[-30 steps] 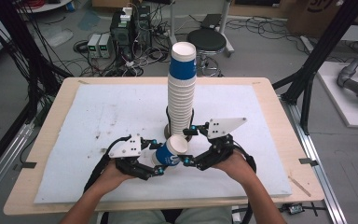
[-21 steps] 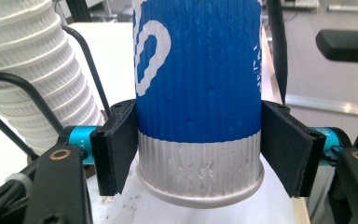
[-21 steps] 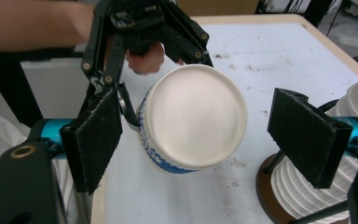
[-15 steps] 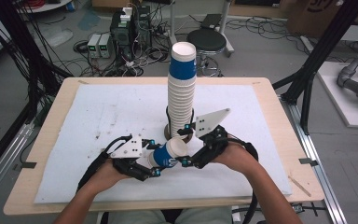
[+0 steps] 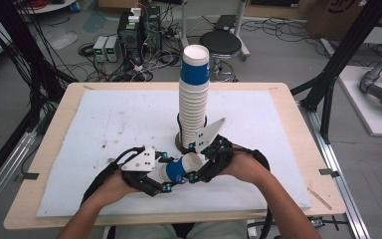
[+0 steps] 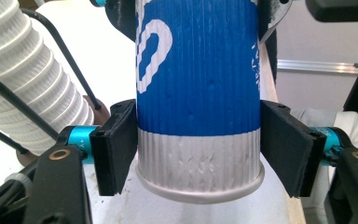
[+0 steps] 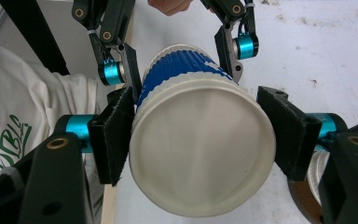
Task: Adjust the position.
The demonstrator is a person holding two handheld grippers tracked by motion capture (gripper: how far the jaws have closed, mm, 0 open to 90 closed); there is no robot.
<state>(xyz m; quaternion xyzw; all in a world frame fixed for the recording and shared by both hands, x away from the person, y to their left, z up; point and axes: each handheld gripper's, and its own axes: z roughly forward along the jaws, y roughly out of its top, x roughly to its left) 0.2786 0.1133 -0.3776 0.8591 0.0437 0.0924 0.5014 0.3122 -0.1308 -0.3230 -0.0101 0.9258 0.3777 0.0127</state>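
Sideways, blue paper cup [image 5: 178, 169] lies between both grippers, near the cup stack [image 5: 194, 97]. Left gripper [image 6: 191, 154] clamps its base end; right gripper [image 7: 196, 140] clamps the rim end. White mat [image 5: 104, 119] underneath, cables on floor behind the stack

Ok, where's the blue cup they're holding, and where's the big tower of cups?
blue cup [image 5: 175, 170], high view, on its blue side wall.
tower of cups [image 5: 194, 107], high view, on the white ribbed middle of the stack.

The high view looks down and forward over the desk [image 5: 104, 124]; both gripper views sit close (from opposite ends) on the blue cup [image 6: 198, 93].
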